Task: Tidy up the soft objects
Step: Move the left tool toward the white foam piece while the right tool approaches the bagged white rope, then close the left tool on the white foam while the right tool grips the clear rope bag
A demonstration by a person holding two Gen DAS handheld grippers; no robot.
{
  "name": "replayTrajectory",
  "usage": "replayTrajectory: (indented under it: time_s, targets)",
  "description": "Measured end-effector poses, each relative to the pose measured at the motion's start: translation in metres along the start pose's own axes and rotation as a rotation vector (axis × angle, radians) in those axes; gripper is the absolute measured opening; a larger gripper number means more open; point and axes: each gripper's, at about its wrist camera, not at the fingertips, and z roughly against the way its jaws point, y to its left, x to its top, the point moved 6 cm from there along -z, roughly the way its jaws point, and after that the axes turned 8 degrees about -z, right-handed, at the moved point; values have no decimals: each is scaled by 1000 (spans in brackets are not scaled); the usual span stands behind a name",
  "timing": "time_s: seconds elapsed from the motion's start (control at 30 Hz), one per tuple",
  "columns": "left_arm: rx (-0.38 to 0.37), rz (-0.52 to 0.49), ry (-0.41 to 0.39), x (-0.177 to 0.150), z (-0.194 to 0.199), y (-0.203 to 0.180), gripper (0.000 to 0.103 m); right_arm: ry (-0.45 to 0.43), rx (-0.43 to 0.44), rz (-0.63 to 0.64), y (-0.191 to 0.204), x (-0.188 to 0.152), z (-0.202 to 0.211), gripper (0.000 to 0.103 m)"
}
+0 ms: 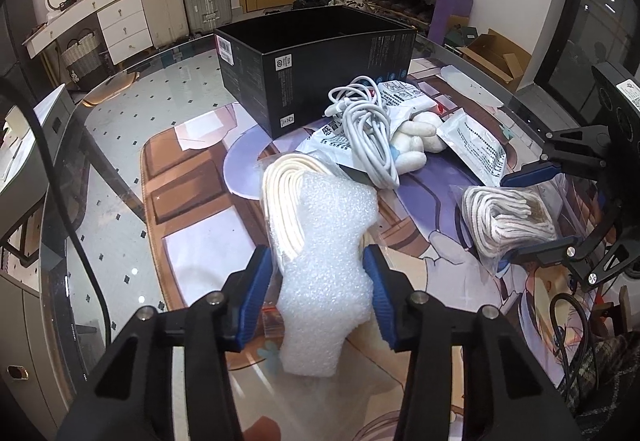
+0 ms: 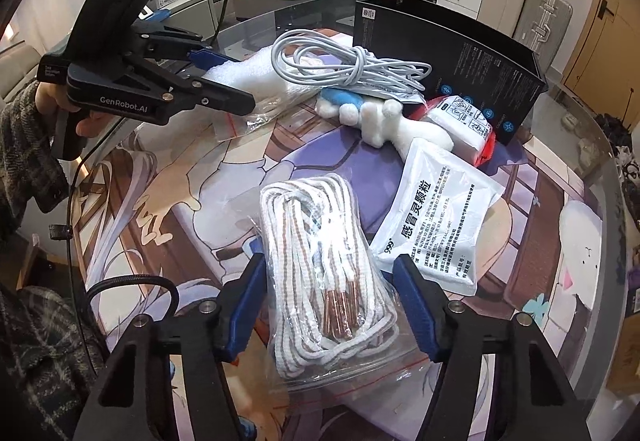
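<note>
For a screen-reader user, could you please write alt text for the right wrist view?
The right gripper straddles a clear plastic bag of white-and-brown laces lying on an illustrated table mat. Beyond lie a white sachet, a white plush toy, a coiled white cable and a black box.

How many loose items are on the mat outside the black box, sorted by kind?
Bagged shoelace bundles: 2
Foam wrap sheets: 1
White cable coils: 1
Plush toys: 1
White printed sachets: 3
Total: 8
</note>
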Motion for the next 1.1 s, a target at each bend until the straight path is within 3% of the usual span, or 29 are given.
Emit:
replayTrajectory:
  time_s: [0.13,0.63,1.0,1.1]
  targets:
    - [10,8,-3,-2,-1,1,38,15,17,-10,-1,-1,1,57]
    - [-46,97,-7,-9,-3,9,38,32,10,5,4,3,-3,54]
    - [-29,111,-9,-8,5,9,36,28,17,-13,2,0,-2,54]
    - [-26,126,-20,-6,12,11,36,26,28,-26,1,1,0,49]
